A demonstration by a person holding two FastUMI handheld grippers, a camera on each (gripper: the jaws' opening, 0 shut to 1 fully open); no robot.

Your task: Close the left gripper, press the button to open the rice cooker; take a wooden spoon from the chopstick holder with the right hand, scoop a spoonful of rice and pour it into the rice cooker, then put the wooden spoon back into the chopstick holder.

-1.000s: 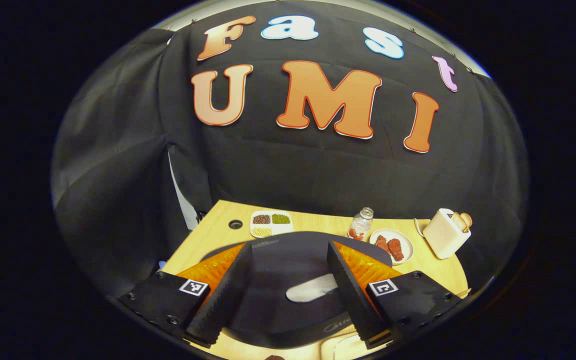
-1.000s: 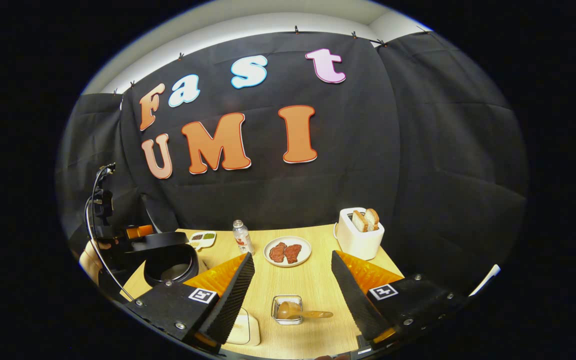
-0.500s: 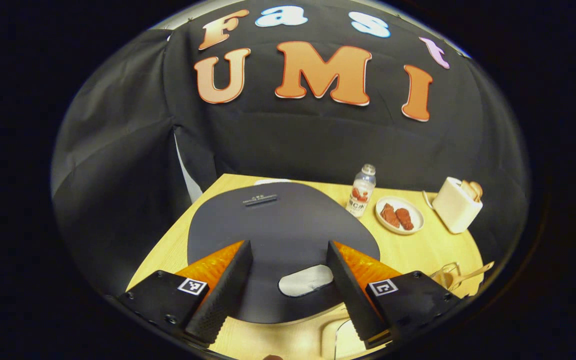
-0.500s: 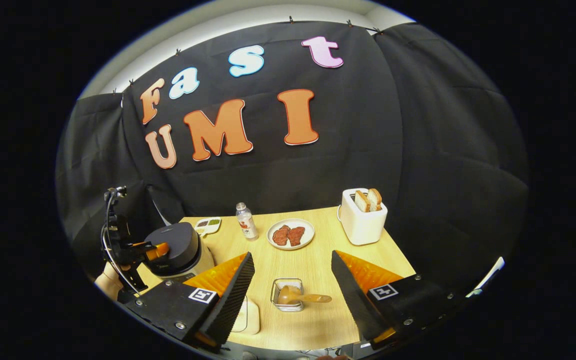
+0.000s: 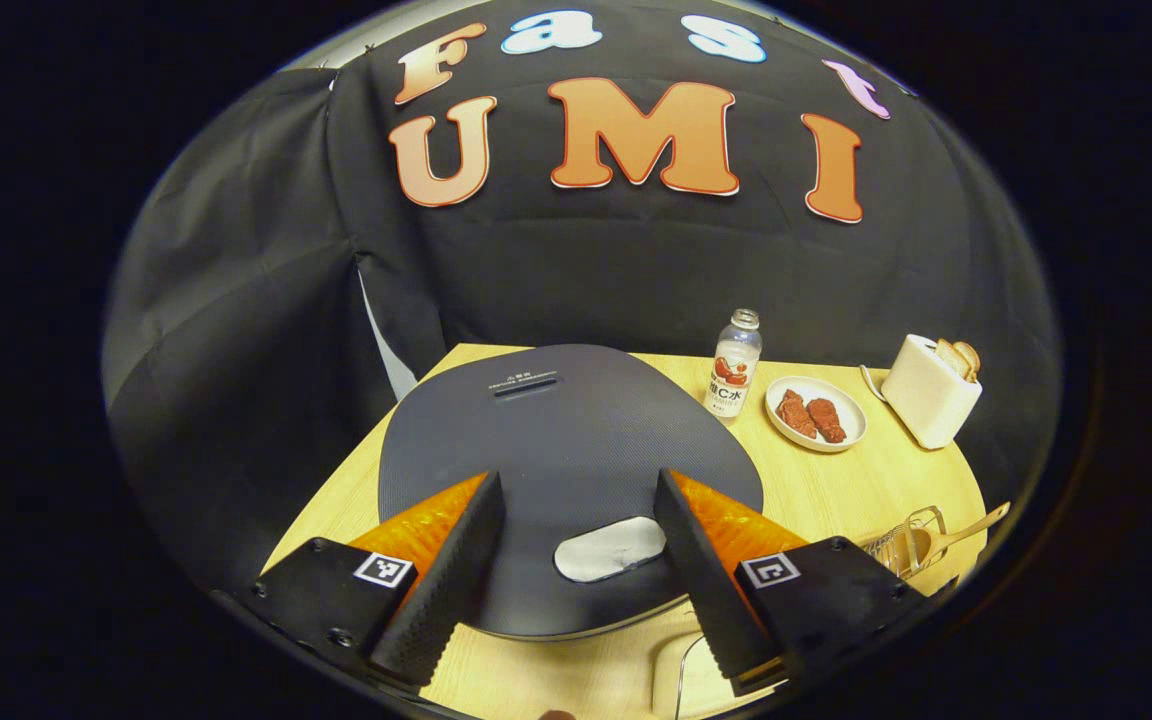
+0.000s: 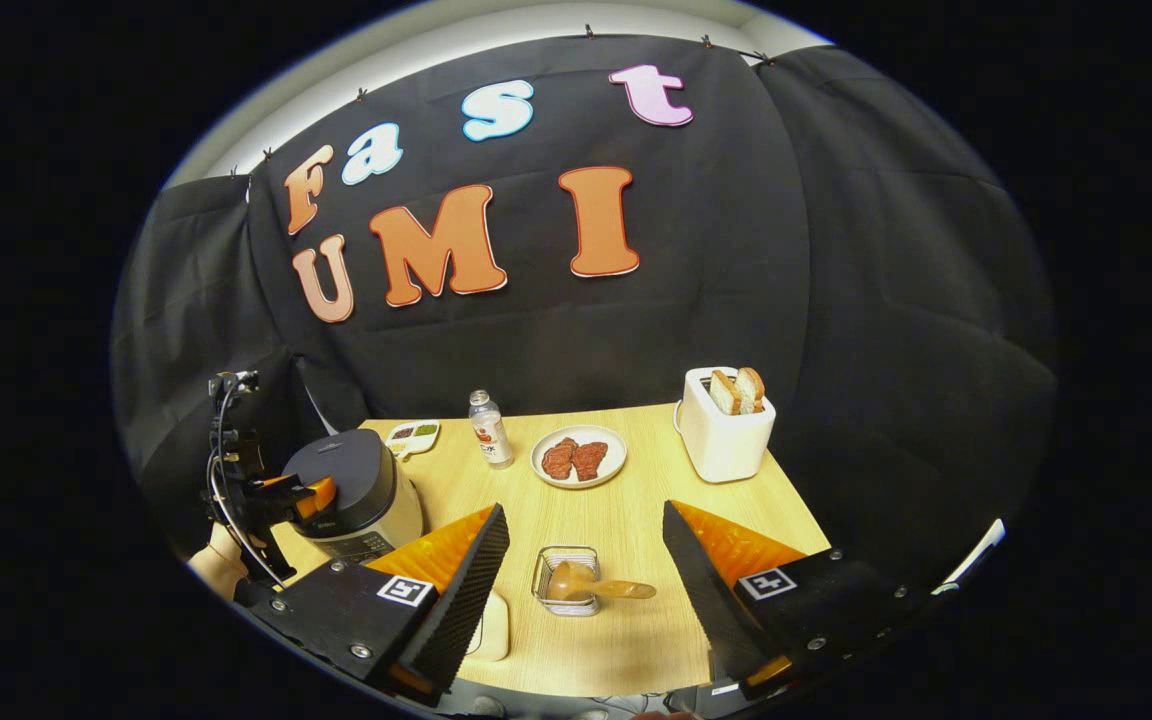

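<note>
Here the left gripper (image 5: 576, 570), jaws wide and empty, hovers over the lidded rice cooker (image 5: 566, 450), its button (image 5: 609, 548) at six o'clock, while the right gripper (image 6: 584, 590), equally spread, faces the wooden spoon (image 6: 591, 585) in the chopstick holder (image 6: 544, 578) at twelve, presumably ready to fetch.

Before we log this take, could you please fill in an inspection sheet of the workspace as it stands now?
Surface: wooden table, no spills seen.
Job's things: rice cooker with lid down; wooden spoon lying across wire chopstick holder.
Clutter: bottle, plate of meat, toaster with bread, divided dish.
Grippers: left gripper open above the cooker lid; right gripper open, holding nothing.
Cables: black cable on the left rig.
Surroundings: black cloth wall.
</note>
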